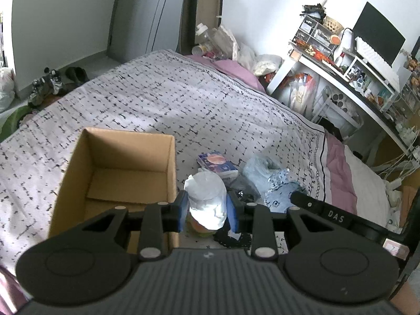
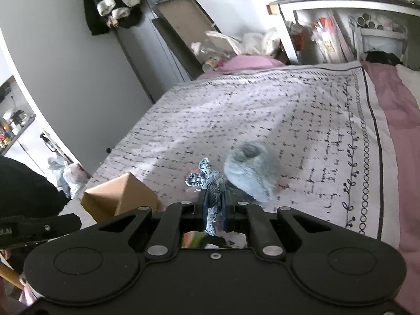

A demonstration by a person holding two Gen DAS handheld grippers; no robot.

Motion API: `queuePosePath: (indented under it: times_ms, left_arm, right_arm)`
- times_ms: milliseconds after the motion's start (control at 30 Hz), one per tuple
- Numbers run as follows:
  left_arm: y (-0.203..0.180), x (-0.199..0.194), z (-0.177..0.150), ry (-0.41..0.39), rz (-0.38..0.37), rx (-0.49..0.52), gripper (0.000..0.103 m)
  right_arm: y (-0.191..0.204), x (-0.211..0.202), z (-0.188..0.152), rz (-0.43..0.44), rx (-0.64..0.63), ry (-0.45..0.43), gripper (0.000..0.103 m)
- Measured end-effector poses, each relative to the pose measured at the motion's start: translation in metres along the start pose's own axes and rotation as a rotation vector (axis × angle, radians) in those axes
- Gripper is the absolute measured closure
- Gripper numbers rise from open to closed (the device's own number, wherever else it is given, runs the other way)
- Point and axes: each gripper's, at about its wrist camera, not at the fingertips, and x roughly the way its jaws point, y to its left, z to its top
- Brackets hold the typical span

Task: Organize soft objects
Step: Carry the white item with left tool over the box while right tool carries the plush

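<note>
My left gripper [image 1: 208, 211] is shut on a white soft bundle [image 1: 207, 200], held just right of an open cardboard box [image 1: 118, 173] on the bed. A tissue pack [image 1: 218, 164], a grey-blue soft item [image 1: 262, 172] and a patterned blue cloth [image 1: 282, 191] lie beyond it. My right gripper [image 2: 215, 208] is shut on a strip of blue patterned cloth [image 2: 210, 183]. A blurred grey-blue fuzzy item [image 2: 249, 174] is just beyond its fingertips. The box corner [image 2: 120, 197] shows to its left.
The bed has a white patterned cover [image 1: 157, 99] over a pink sheet [image 2: 393, 110]. A cluttered white desk [image 1: 341, 73] with a monitor [image 1: 378, 36] stands to the right. Bags and bottles [image 1: 218, 42] sit at the bed's head. The box looks empty inside.
</note>
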Motion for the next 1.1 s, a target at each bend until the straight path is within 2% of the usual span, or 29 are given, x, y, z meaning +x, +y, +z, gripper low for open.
queuePosePath:
  times_ms: [133,567,1100]
  left_arm:
    - [0.008,-0.010,0.001,-0.017,0.006,-0.006,0.073]
    - [0.046,-0.026,0.002,-0.029,0.037,-0.047,0.073]
    - [0.108,-0.019,-0.010,0.041,0.055,-0.144,0.072]
  right_arm:
    - [0.009,-0.007,0.002,0.039,0.021,-0.011,0.093]
    - [0.062,-0.011,0.001,0.095,-0.022,-0.014,0.093]
    - [0.127,0.005,-0.020,0.125,-0.110,0.057,0.093]
